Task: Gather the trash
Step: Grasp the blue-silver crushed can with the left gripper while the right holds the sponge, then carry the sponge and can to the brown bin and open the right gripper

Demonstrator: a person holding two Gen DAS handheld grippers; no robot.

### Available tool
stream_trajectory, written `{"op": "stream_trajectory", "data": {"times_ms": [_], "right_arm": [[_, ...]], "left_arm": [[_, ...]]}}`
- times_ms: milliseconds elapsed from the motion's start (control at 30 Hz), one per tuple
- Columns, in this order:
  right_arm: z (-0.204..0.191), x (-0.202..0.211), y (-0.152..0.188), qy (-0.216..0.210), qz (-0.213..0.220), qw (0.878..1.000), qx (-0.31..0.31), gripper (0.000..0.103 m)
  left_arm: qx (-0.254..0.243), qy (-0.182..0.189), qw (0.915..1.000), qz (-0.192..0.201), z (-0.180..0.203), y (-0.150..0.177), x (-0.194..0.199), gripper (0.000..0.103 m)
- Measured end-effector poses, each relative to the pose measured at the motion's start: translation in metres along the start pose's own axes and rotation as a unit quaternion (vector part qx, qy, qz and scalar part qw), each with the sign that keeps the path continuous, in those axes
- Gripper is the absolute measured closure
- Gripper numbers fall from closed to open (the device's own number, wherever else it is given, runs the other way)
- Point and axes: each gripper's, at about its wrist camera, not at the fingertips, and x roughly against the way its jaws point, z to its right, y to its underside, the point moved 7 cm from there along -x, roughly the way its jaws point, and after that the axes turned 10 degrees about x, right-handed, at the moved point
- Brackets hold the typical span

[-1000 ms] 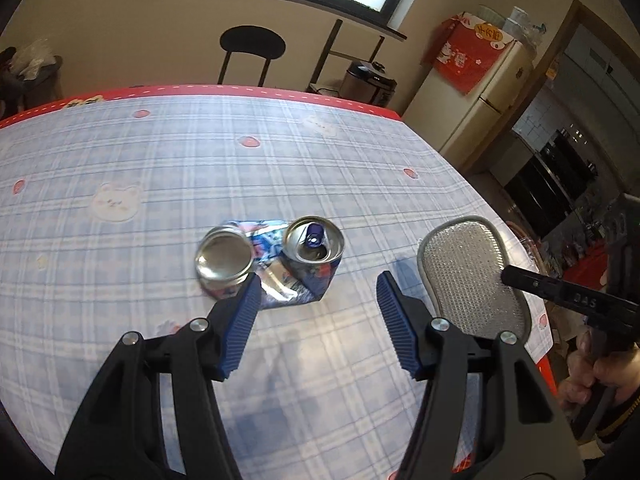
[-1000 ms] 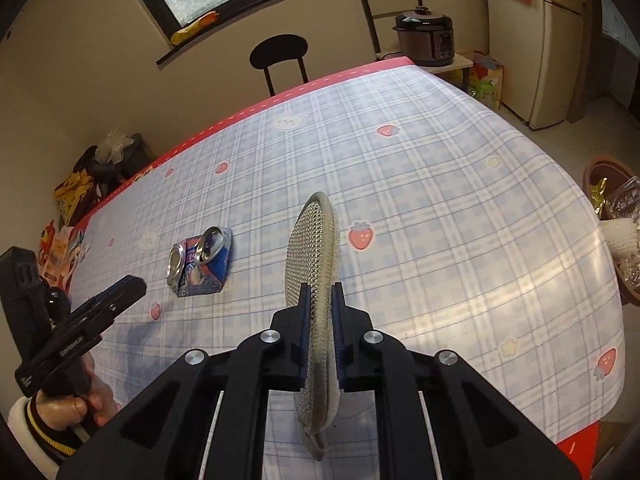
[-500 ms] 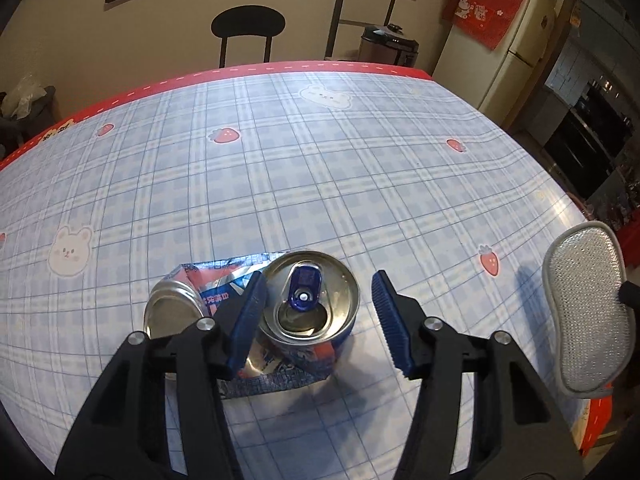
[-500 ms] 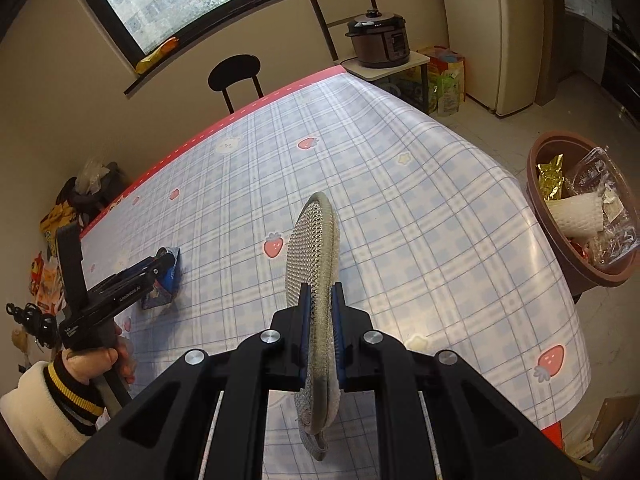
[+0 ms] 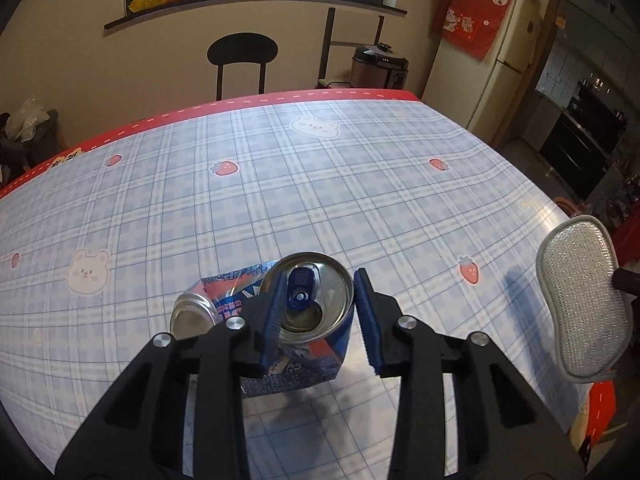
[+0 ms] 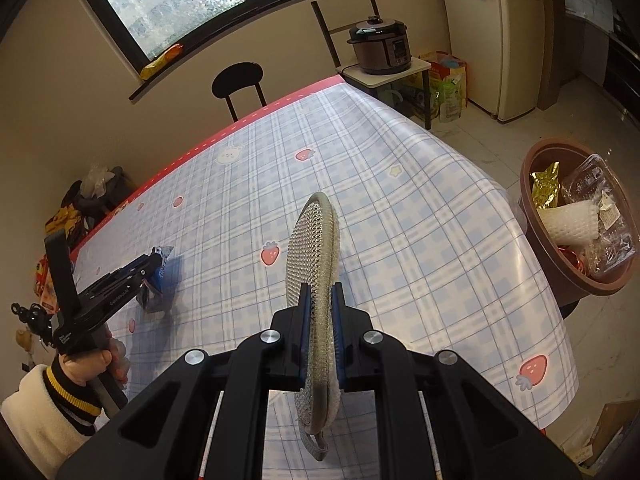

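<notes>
— What's the left gripper (image 5: 320, 316) up to?

— It's low in the frame, jaws set either side of the can (image 5: 308, 312). The left pad lies across the can's rim; the right one sits just beside it. Whether they're pressing it yet, I can't tell.

— And the can?

— Crushed flat in the middle and folded, so both silver ends face up. The lid shows at centre with a blue tab and an open mouth; the base peeks out left of it. The body is blue with red and white print, creased all over. It lies on the table (image 5: 280, 200), lower middle of the frame.

— The right gripper (image 6: 320, 320)?

— Clamped on a scrubber (image 6: 312, 264), a silvery mesh pad standing on edge between the blue pads, at bottom centre of the right view.

— Anything farther off?

— At the right edge there's a brown bin (image 6: 544, 248) on the floor beside the table, with wrappers and foam net in it. Beyond the table's far side, a black chair (image 6: 238, 80) stands against the wall.
</notes>
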Motion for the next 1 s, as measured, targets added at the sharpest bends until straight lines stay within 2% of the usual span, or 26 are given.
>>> {"op": "stream_trajectory", "data": {"times_ms": [367, 633, 867, 1000], "right_arm": [[-0.014, 0.016, -0.015, -0.020, 0.019, 0.999, 0.019, 0.092], [-0.021, 0.030, -0.027, -0.038, 0.039, 0.998, 0.026, 0.092], [-0.009, 0.040, -0.029, -0.047, 0.053, 0.997, 0.022, 0.092], [0.014, 0.049, -0.028, -0.039, 0.060, 0.997, 0.010, 0.092]], "left_arm": [[0.064, 0.047, 0.9955, 0.051, -0.009, -0.002, 0.083, 0.066], [0.070, 0.074, 0.9907, 0.091, 0.002, -0.005, 0.151, 0.066], [0.060, 0.075, 0.9895, 0.108, 0.024, -0.007, 0.177, 0.066], [0.057, 0.078, 0.9888, 0.114, 0.038, -0.008, 0.180, 0.066]]}}
